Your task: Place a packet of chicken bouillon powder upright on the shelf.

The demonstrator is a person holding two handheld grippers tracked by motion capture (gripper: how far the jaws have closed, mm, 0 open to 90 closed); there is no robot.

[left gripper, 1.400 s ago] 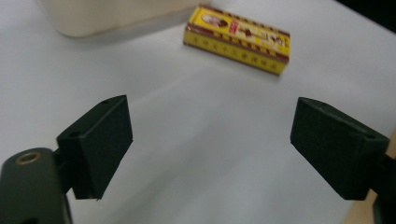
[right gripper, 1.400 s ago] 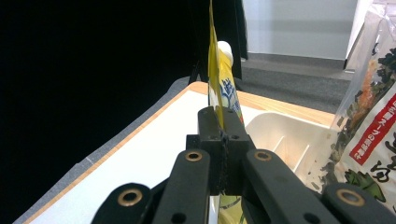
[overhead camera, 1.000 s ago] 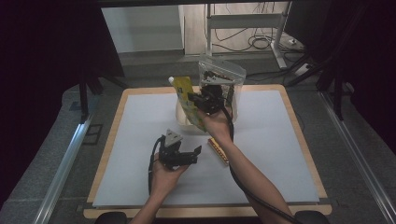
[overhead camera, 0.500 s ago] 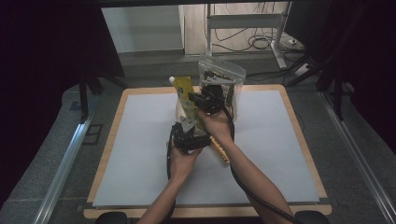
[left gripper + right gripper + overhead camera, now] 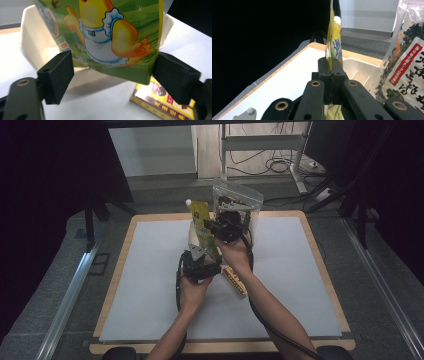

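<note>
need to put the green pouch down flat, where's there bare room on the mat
The mat is bare along its whole left side, and on the right between the forearm and the wooden edge. The middle is crowded: green pouch, white tray, clear bag, flat packet, left gripper, right gripper.

Two tools are at work: the left tool point(image 5: 200, 265) and the right tool point(image 5: 222, 227). There is one yellow-green pouch point(image 5: 202, 227) with a chick printed on it and a single white cap at its top. One clear bag of dried seaweed point(image 5: 239, 202) stands behind it. One white tray point(image 5: 35, 47) sits under the pouch. One flat yellow packet point(image 5: 235, 281) lies on the tabletop point(image 5: 300, 270). Two forearms come in from the bottom of the high view. One tabletop carries all of it, with one white mat inside one wooden border.
</note>
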